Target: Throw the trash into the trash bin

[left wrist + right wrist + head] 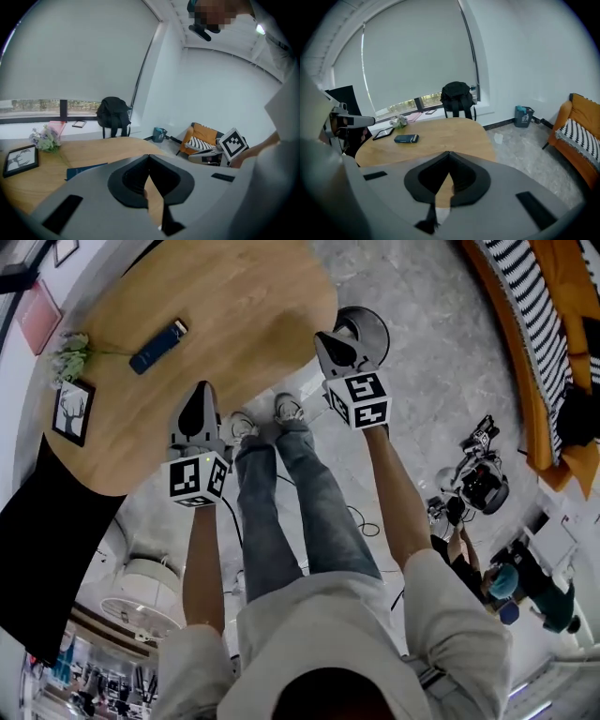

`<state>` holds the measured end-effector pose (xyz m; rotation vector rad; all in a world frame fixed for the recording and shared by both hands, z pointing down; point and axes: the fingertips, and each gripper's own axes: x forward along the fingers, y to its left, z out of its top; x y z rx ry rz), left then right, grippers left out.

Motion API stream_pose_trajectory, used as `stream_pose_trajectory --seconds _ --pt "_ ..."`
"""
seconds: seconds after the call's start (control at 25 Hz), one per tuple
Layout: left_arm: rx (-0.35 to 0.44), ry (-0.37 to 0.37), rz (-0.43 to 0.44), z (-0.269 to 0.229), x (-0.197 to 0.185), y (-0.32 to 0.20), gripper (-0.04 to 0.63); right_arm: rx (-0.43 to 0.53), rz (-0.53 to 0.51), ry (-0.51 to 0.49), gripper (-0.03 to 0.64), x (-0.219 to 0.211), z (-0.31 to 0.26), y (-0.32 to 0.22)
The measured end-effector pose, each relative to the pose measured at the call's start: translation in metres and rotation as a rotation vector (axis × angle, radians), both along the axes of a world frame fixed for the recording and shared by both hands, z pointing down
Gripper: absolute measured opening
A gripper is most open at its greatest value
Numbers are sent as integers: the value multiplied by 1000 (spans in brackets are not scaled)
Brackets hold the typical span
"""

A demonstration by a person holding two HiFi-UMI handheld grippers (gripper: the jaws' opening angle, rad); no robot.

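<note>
Right tool point(449, 153): jaws closed tip to tip, nothing between them, only bare worktop point(454, 129) seen past them. Left tool point(149, 158): same, jaws together and empty, held over the worktop's near edge.

Trash, by my reading: a small white scrap point(498, 138) on the floor, just off the worktop's rounded right end. Nothing is picked up yet.

Bin point(524, 116): a dark tub with teal in it, standing against the wall well beyond that same end of the worktop. The scrap lies between worktop and bin.

Key relation: the scrap lies ahead and to the right of the right tool's line, past the worktop's end and lower down. It shows only in the right gripper view. The right hand looks the nearer one to fetch it.

Scrap's long axis: too small to tell.

Likely need: swing right, drop low, open before closing on it.
</note>
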<state>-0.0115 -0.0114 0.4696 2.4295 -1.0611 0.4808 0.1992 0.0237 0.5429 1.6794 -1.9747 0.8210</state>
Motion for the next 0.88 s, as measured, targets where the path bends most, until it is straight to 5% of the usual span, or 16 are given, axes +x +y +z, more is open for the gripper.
stream_pose_trajectory --seconds 0.44,0.88 --pt "-1 -24 -298 2 -143 -10 18 -7 -327 -16 29 -146 3 -73" --pt "-21 -26 -470 10 -241 -19 18 -32 -522 -24 29 -263 15 -119"
